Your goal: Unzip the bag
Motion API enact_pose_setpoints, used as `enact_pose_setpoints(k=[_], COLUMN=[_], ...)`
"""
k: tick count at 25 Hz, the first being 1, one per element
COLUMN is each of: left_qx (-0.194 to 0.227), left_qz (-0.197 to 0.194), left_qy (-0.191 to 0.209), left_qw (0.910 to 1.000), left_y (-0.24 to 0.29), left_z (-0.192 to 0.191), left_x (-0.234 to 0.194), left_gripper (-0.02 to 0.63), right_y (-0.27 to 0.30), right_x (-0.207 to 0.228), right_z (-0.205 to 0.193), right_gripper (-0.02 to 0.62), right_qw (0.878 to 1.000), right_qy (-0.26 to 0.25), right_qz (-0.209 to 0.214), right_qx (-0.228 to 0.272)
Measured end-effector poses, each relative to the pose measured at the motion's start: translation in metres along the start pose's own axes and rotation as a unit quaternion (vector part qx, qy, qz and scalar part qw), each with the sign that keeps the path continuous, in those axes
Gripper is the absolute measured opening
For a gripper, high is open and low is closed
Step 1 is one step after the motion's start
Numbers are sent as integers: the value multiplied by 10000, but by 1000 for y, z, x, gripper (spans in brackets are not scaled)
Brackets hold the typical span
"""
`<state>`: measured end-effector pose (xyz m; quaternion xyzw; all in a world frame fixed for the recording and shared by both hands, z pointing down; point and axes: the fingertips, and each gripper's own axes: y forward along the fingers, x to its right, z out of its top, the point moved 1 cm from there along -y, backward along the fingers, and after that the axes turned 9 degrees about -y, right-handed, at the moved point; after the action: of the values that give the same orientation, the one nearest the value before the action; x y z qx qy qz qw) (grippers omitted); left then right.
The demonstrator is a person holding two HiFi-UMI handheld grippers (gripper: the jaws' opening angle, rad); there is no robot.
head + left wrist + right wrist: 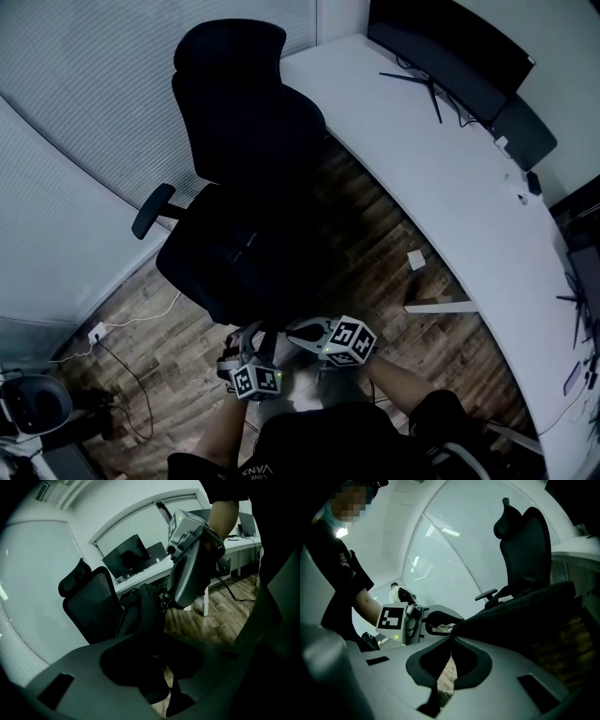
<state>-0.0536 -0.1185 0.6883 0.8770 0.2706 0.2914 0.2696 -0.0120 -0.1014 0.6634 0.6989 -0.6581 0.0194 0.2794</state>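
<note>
A black bag (246,253) lies on the seat of a black office chair (239,103). Both grippers meet at its near edge. My left gripper (251,331) is shut on the bag's dark fabric (145,613), which fills the space between its jaws (154,644). My right gripper (293,328) sits just to the right of it, its jaws closed to a thin line (451,638) on the zipper pull (164,603) at the bag's corner. In the right gripper view the left gripper (451,626) pinches the bag (520,611) right beside that corner.
A long white desk (441,169) with a monitor (450,47) curves along the right. A cable and socket (98,330) lie on the wooden floor at the left, a small white box (416,260) near the desk leg. The person's legs are below the grippers.
</note>
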Motion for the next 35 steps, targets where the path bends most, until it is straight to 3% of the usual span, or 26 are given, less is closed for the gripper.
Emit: enact_pose_setpoints(k=[9, 35], left_qx=[-19, -294], left_qz=[118, 408], left_qy=[-227, -737], left_qw=[9997, 9960], left_y=[-1, 3], left_z=[7, 14], left_x=[-14, -15], left_gripper=[114, 104], right_y=[-15, -89], right_x=[20, 104], right_z=[18, 20], right_gripper=[43, 43], right_qw=[9980, 9974], right_qy=[-486, -268], right_qz=[26, -638], right_qx=[-410, -201])
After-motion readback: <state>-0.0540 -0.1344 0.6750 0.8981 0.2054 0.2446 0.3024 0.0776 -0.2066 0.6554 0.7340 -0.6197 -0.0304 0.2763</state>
